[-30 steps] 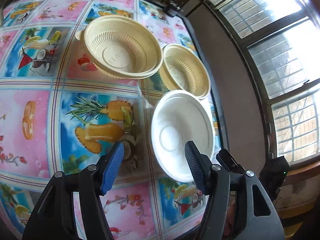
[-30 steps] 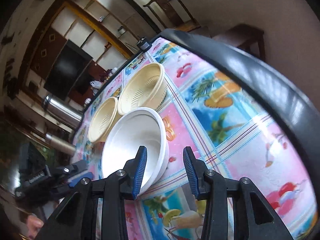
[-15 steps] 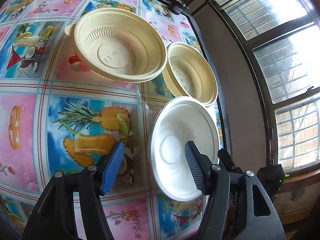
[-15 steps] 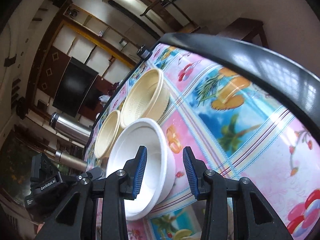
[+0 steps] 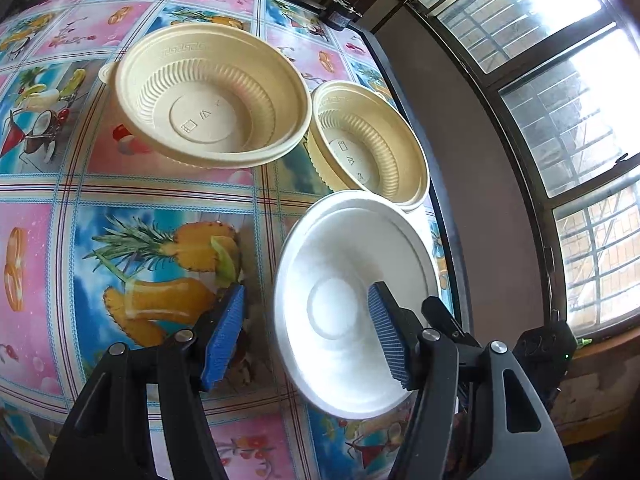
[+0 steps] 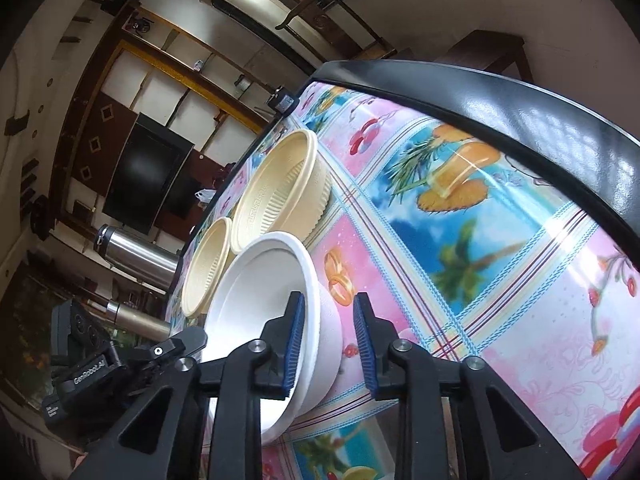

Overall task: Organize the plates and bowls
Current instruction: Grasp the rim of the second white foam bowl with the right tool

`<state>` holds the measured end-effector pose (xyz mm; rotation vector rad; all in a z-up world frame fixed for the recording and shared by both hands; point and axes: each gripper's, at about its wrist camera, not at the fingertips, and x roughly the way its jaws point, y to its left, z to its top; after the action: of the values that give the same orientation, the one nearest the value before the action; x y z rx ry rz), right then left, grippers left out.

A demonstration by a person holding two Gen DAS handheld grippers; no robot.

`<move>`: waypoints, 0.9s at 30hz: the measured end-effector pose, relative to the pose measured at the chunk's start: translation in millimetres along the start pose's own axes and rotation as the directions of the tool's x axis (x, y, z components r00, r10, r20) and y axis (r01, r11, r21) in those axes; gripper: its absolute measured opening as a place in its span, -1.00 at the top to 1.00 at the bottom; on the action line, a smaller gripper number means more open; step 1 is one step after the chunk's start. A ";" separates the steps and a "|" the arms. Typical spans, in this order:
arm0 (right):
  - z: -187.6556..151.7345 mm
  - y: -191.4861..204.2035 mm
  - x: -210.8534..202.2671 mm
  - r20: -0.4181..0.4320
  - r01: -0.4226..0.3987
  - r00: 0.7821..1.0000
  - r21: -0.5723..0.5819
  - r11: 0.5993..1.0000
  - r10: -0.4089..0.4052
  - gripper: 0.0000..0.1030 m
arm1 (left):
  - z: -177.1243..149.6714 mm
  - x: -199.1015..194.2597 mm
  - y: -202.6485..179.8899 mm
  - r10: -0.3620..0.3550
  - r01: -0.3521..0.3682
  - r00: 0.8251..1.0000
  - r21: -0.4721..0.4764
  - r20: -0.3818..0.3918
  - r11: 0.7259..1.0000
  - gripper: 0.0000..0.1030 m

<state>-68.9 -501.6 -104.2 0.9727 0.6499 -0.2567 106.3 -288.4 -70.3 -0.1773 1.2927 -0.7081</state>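
Note:
A white foam bowl [image 5: 340, 264] sits near the table's right edge, with a small tan ribbed bowl [image 5: 368, 148] just behind it and a large tan bowl [image 5: 212, 96] further left. My left gripper [image 5: 306, 328] is open and straddles the white bowl's near-left rim, one blue pad inside and one outside. In the right wrist view my right gripper [image 6: 329, 340] is open across the wall of the white bowl [image 6: 256, 288], left pad inside and right pad outside. The large tan bowl [image 6: 280, 188] and the small tan bowl [image 6: 206, 268] stand beyond. The left gripper's body [image 6: 100, 360] shows at the bowl's far side.
A fruit-print cloth covers the table [image 5: 80, 240], which has a black rim [image 6: 520, 108]. Barred windows [image 5: 560, 80] run along the right wall. A steel flask [image 6: 136, 252] stands at the table's far end, and a dark screen [image 6: 148, 176] hangs on the cabinet wall behind.
Both grippers have moved in on the white bowl from opposite sides. Its rim now lies between each pair of fingers, and the right gripper's gap looks slightly narrower.

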 end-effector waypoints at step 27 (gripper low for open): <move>-39.3 44.5 18.3 -0.025 -0.023 0.999 -0.109 0.994 0.020 0.87 | -32.4 -30.6 53.2 0.064 -0.062 0.996 -0.039 0.062 0.997 0.78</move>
<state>-48.7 -442.9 -100.6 0.8787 0.6679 -0.1889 93.7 -221.0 -81.4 -0.1865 1.2463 -0.6210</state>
